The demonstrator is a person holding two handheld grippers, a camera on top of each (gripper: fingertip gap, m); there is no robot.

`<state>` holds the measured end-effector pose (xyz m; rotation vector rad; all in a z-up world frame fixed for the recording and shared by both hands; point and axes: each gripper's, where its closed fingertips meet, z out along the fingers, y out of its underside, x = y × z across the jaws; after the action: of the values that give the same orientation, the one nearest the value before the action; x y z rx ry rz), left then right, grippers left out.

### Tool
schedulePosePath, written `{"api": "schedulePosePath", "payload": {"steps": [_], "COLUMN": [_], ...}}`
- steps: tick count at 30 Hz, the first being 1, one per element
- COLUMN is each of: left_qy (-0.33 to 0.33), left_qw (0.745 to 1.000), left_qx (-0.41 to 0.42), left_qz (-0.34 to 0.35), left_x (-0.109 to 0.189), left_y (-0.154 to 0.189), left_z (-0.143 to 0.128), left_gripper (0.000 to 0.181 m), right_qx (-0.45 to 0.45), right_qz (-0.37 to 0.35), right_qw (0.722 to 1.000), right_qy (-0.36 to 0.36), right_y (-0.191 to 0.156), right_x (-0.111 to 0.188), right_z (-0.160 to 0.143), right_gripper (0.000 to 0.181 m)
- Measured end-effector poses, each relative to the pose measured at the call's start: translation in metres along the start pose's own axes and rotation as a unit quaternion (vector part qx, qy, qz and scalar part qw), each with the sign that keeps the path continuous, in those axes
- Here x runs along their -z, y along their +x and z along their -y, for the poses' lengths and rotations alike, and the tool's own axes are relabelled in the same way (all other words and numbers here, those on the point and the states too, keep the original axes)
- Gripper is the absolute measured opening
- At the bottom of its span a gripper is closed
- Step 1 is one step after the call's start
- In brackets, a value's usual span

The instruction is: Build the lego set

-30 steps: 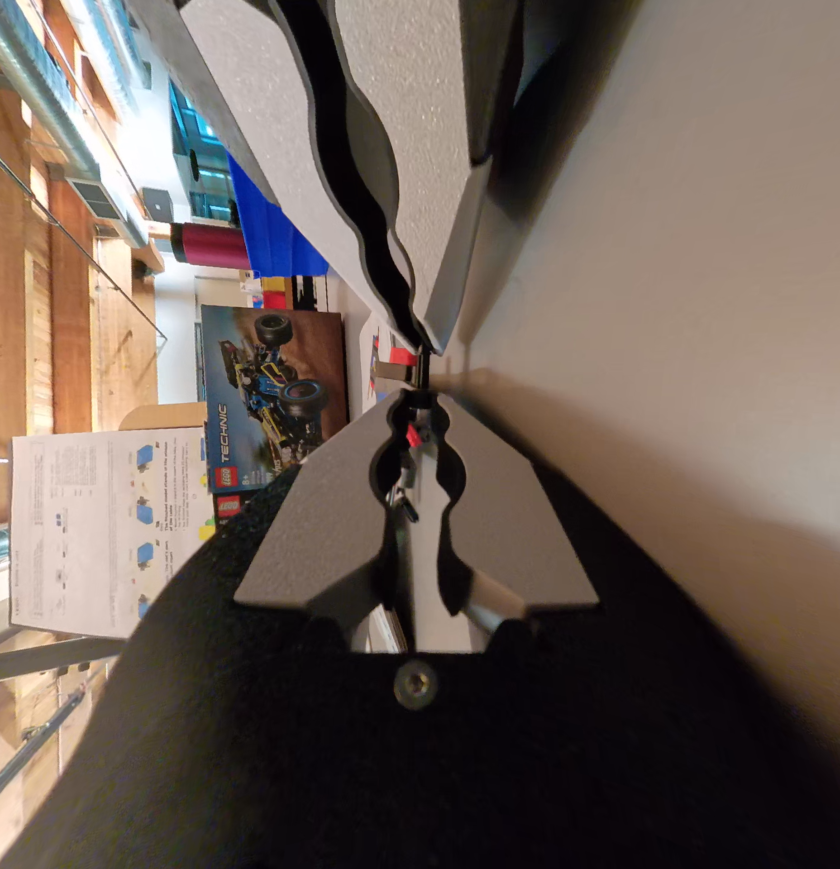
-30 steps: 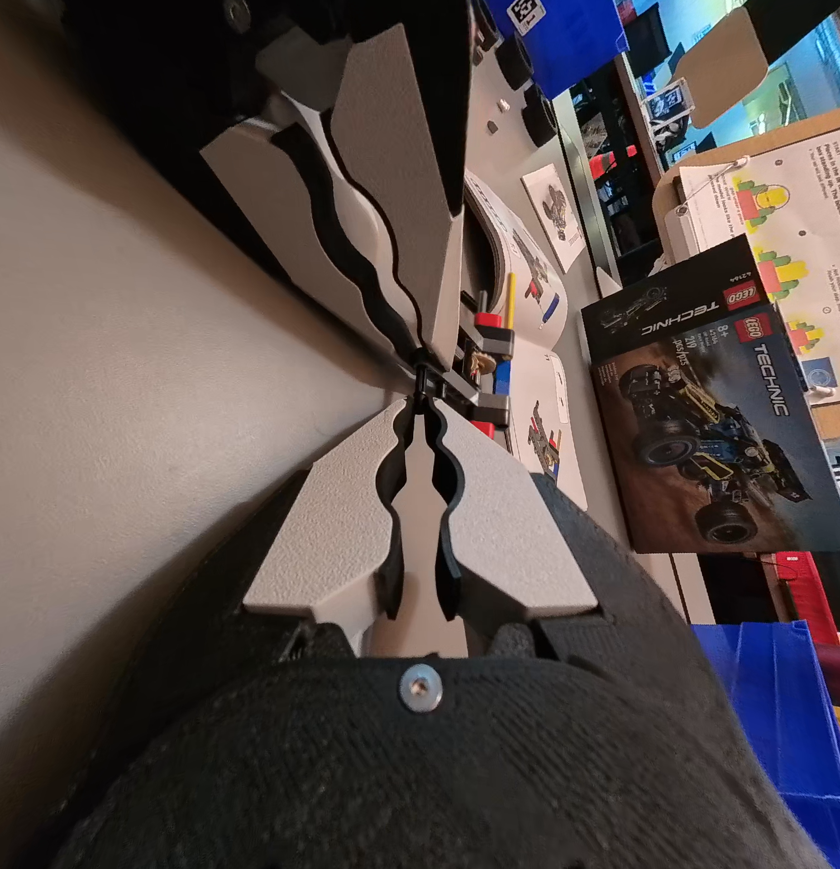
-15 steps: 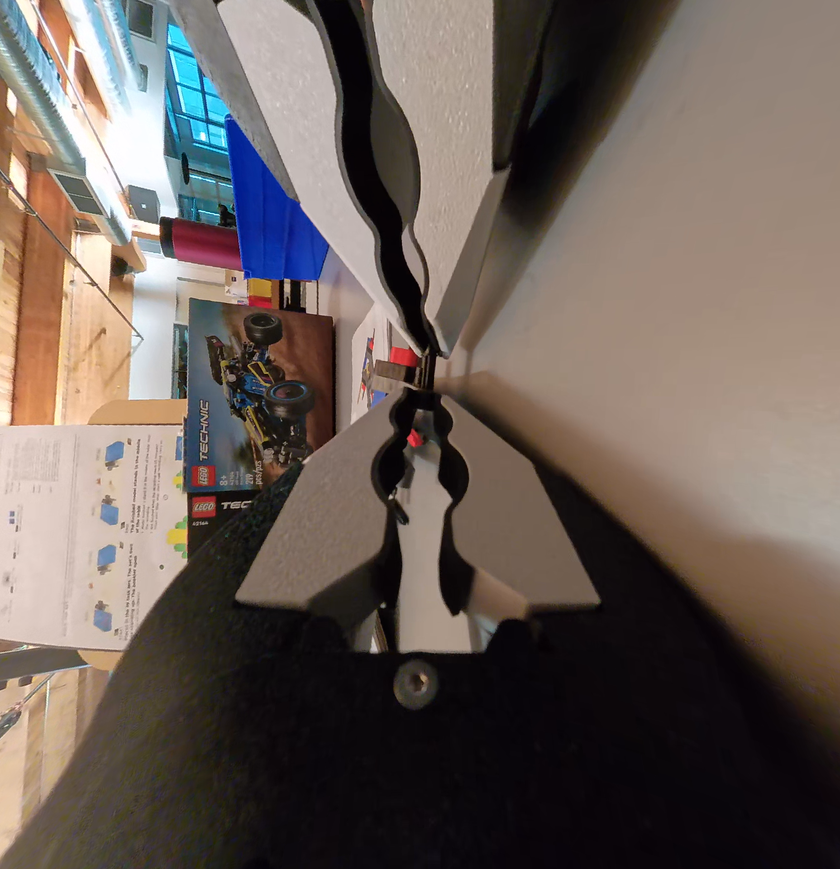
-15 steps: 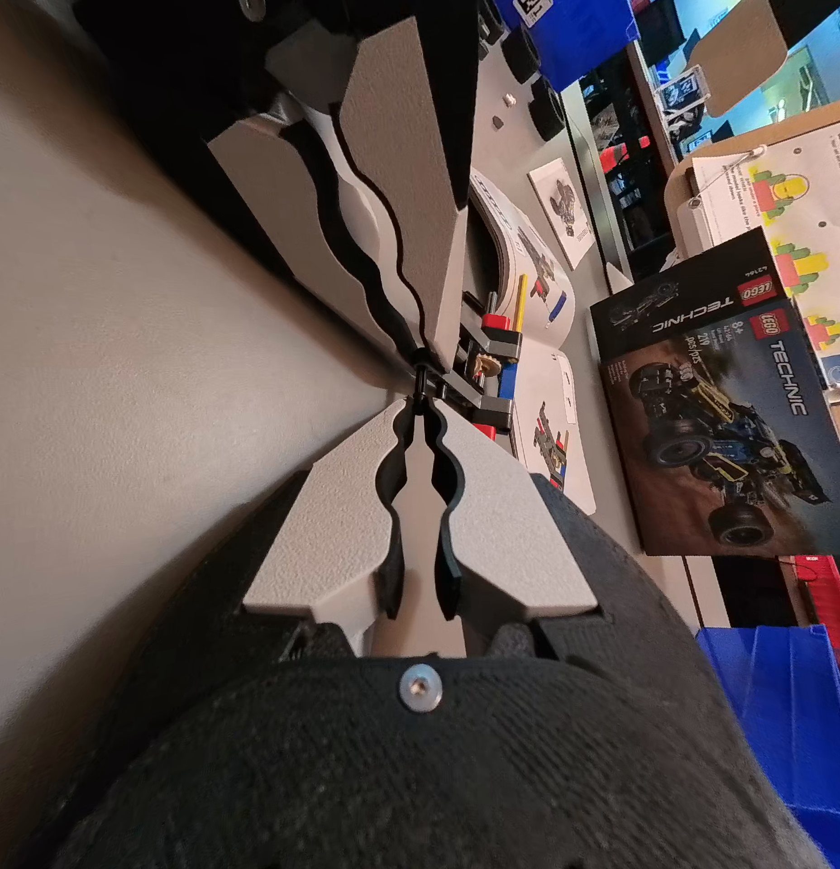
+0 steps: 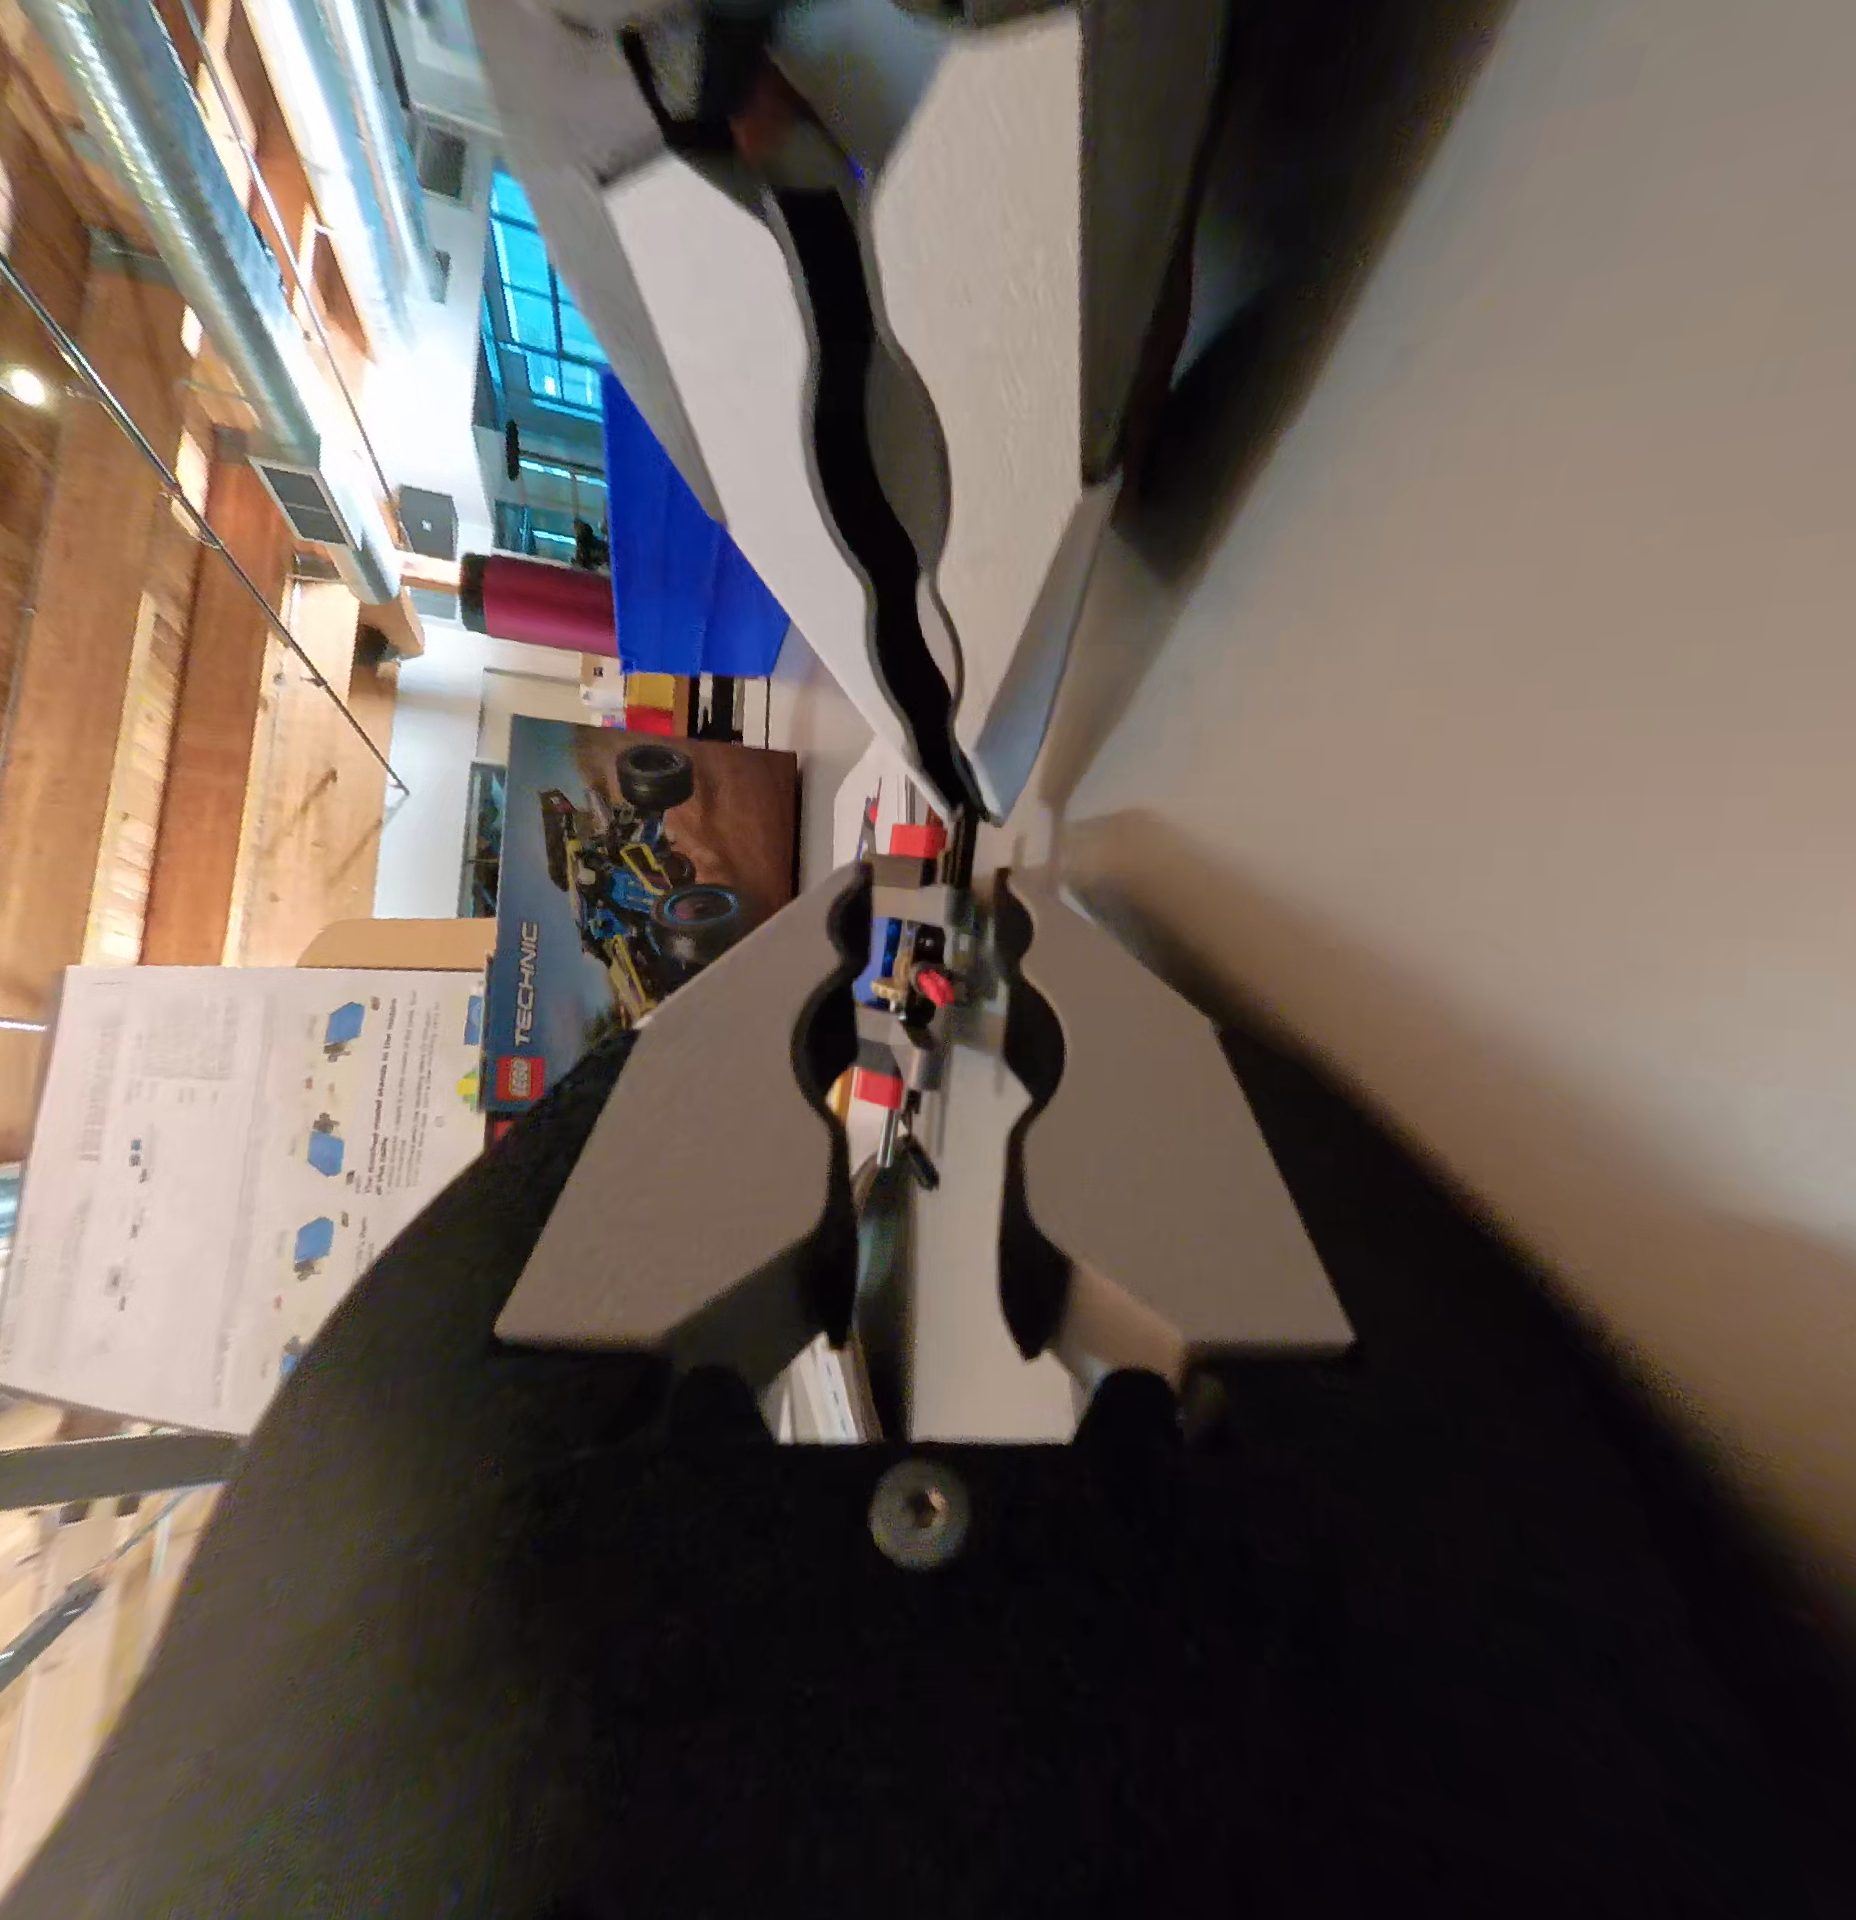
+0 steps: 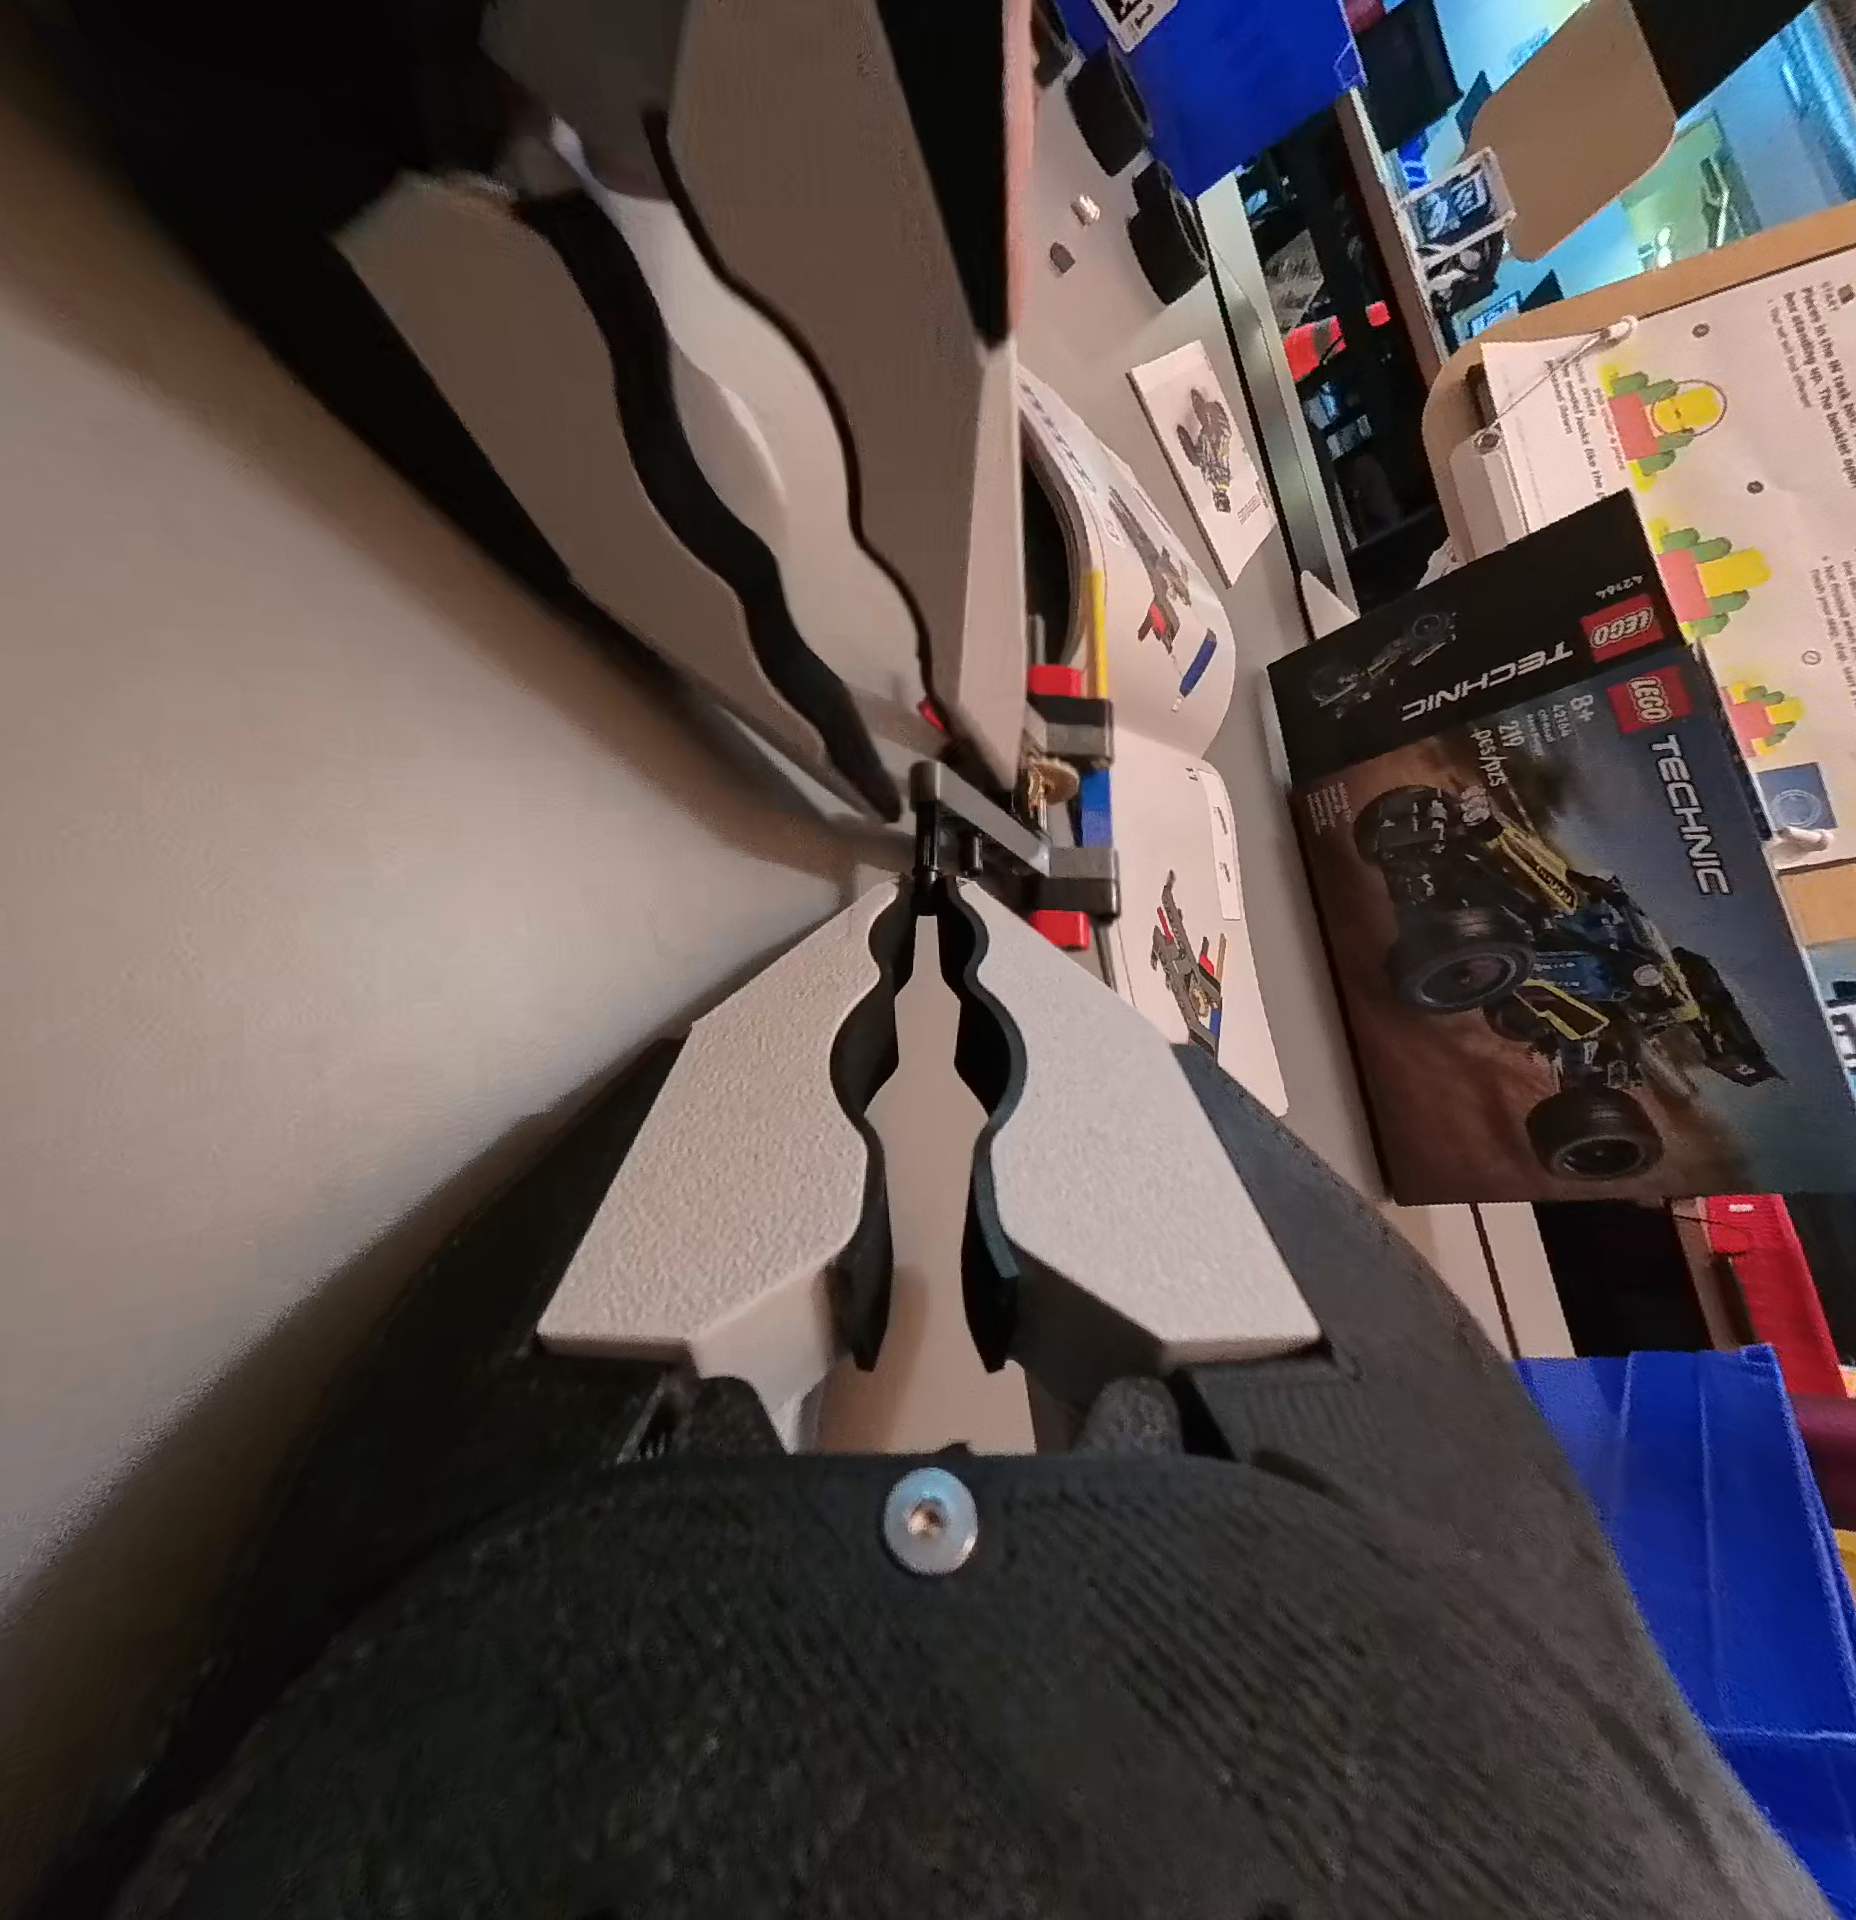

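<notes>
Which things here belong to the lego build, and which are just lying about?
In the job: partly built model, black pin pinched by the right gripper, left gripper at the model, open instruction booklet, loose black tyres, set box.
Lying about: maroon flask, blue bin, printed sheet on a board.

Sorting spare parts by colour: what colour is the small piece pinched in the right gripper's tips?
Black. The small pin between the right gripper tips shows best in the right wrist view.
</notes>
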<state>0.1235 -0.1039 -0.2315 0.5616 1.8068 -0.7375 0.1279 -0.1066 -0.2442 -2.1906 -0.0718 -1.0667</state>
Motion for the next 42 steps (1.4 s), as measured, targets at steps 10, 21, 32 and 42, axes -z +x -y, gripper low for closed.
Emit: {"api": "schedulePosePath", "payload": {"steps": [10,21,32,42], "left_qy": [-0.023,-0.175,-0.195,-0.164], "left_qw": [0.984,0.978,0.975,0.979], "left_qx": [0.176,0.112,0.11,0.119], "left_qz": [-0.016,-0.003,0.013,0.015], "left_x": [0.038,0.073,0.069,0.062], "left_y": [-0.014,0.015,0.013,0.009], "left_z": [-0.031,-0.085,-0.096,-0.087], "left_gripper": [0.027,0.009,0.0,0.008], "right_qx": [-0.014,-0.007,-0.004,0.033], "right_qz": [-0.014,-0.032,-0.034,-0.023], "right_qw": [0.999,0.999,0.999,0.999], "right_qy": [0.035,0.033,0.04,0.03], "right_y": [0.011,0.015,0.015,0.006], "right_x": [0.011,0.011,0.01,0.004], "right_z": [0.0,-0.002,0.001,0.003], "right_gripper": [0.003,0.003,0.002,0.003]}}
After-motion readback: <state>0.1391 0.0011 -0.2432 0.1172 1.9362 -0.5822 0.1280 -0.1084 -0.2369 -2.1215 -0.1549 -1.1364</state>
